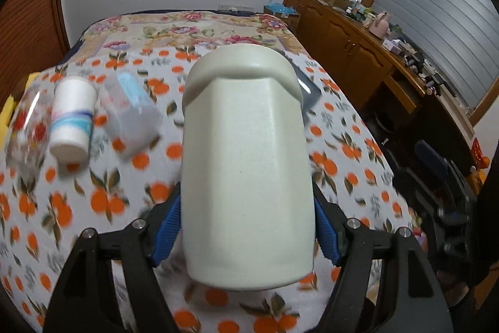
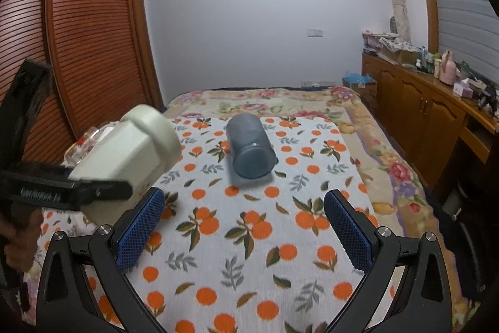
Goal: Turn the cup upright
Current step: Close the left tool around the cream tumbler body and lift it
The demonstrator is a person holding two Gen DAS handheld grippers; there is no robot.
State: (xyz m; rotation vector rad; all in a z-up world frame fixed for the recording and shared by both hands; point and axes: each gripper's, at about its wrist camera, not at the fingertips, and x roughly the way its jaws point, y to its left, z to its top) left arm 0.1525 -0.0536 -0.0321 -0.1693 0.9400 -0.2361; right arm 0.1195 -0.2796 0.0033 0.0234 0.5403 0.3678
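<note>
My left gripper (image 1: pixel 246 230) is shut on a cream white cup (image 1: pixel 246 164) and holds it tilted above the orange-print blanket (image 1: pixel 103 202). The same cup (image 2: pixel 131 158) shows at the left of the right wrist view, clamped in the left gripper (image 2: pixel 84 192). A blue-grey cup (image 2: pixel 251 147) lies on its side in the middle of the blanket (image 2: pixel 249 255); only a corner of it (image 1: pixel 307 89) shows behind the white cup in the left wrist view. My right gripper (image 2: pixel 243 227) is open and empty, a little short of the blue-grey cup.
On the blanket's left side lie a white cup with a blue band (image 1: pixel 73 117), a clear plastic cup (image 1: pixel 131 114) and a clear printed glass (image 1: pixel 28 127). A wooden wardrobe (image 2: pixel 90 52) stands left. A cluttered wooden sideboard (image 2: pixel 436 114) runs along the right.
</note>
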